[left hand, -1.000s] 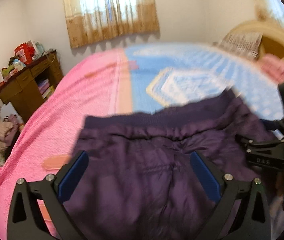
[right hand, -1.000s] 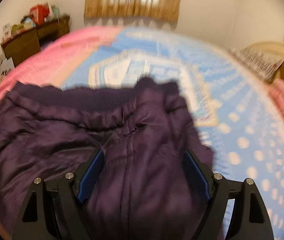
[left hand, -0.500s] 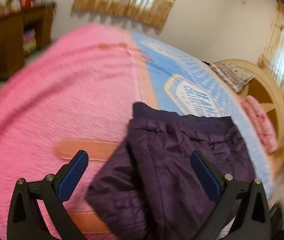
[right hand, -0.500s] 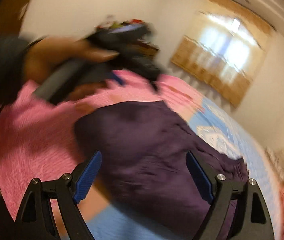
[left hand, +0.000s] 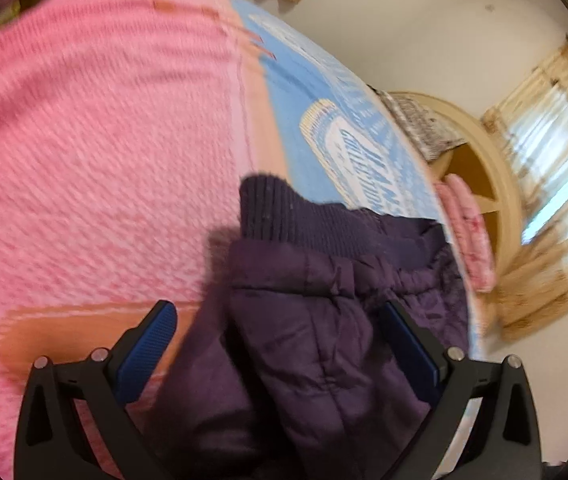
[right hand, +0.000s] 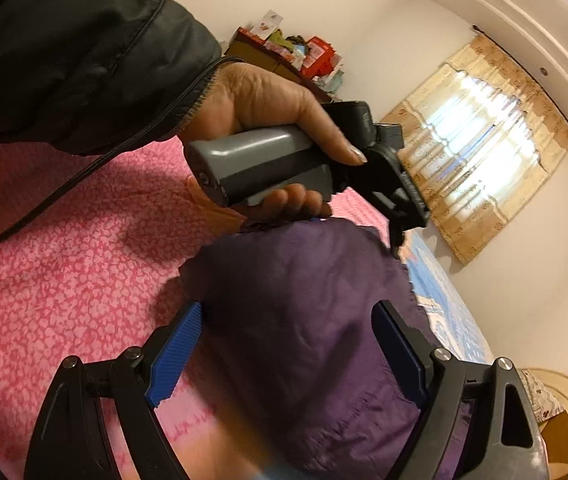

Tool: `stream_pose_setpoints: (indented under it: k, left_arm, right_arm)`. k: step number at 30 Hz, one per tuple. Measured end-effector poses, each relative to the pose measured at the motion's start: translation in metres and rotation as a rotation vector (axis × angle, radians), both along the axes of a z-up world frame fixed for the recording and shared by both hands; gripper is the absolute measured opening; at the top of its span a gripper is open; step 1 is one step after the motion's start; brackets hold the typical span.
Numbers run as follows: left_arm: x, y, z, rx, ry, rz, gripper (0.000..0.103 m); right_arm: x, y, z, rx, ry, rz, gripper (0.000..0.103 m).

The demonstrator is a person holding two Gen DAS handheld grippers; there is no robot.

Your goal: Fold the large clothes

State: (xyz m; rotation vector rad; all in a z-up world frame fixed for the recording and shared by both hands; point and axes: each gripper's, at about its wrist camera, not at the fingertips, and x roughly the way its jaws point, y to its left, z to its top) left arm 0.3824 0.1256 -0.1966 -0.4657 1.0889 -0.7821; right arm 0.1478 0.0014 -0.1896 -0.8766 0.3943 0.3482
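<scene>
A dark purple padded jacket (left hand: 315,320) with a ribbed hem lies bunched on the bed. My left gripper (left hand: 280,336) is open just above it, blue pads on either side of a fold, nothing held. In the right wrist view the jacket (right hand: 303,312) fills the middle, and my right gripper (right hand: 287,344) is open over it and empty. The person's hand holds the left gripper's grey handle (right hand: 260,168) above the jacket's far edge; its fingers point away and are hidden there.
The bed has a pink blanket (left hand: 84,160) on the left and a blue patterned blanket (left hand: 343,140) on the right. A round wooden headboard (left hand: 483,184) and pink pillow (left hand: 467,228) are at the right. A cluttered wooden cabinet (right hand: 291,56) and curtained window (right hand: 475,132) stand by the wall.
Both grippers swung left and tilted. The left moved closer over the jacket's hem. The right turned toward the jacket's left side, so the hand holding the left gripper now shows clearly.
</scene>
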Motion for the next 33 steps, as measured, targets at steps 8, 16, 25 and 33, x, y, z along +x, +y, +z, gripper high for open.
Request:
stream_pose_setpoints:
  k: [8,16,25,33]
  left_arm:
    - [-0.020,0.008,-0.004,-0.059,-0.004,-0.046,0.029]
    - [-0.074,0.030,0.023,-0.065,-0.060,0.006,0.022]
    - [-0.111,0.035,0.074,-0.182,-0.077,0.095,0.022]
    - [-0.054,-0.112,0.182,-0.220,-0.195,-0.044,0.062]
  right_arm:
    - [0.006,-0.004,0.010,0.066,0.059,0.036,0.035]
    - [-0.044,-0.013,0.024,0.140,0.105,0.129,0.029]
    - [-0.078,-0.075,0.101,0.478,0.162,0.244,0.022]
    - [-0.040,-0.247,0.170,1.009,0.194,0.094,0.020]
